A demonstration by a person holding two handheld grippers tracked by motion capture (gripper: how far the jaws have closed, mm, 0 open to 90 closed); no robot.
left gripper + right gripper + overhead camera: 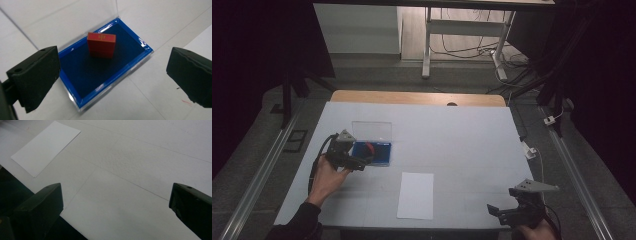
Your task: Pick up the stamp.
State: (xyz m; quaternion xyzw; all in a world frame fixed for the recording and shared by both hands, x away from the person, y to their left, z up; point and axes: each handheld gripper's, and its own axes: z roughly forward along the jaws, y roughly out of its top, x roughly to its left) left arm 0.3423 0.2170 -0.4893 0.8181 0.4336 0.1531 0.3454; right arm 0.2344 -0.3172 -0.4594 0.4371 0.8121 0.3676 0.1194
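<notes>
Red block (101,45) sits upright in an open blue-lined case (82,75) at frame centre; left gripper (112,75) hovers wide open, empty; right gripper (116,212) likewise spread, lower right.

Table (462,135) across the middle of the high view. Left of centre, an open case (373,153) with a block (370,148) inside, lid (372,131) upright behind it. Just left of the case, the left gripper (356,162). Below centre, a sheet of paper (416,195). At lower right, near the table's front edge, the right gripper (502,212).
</notes>
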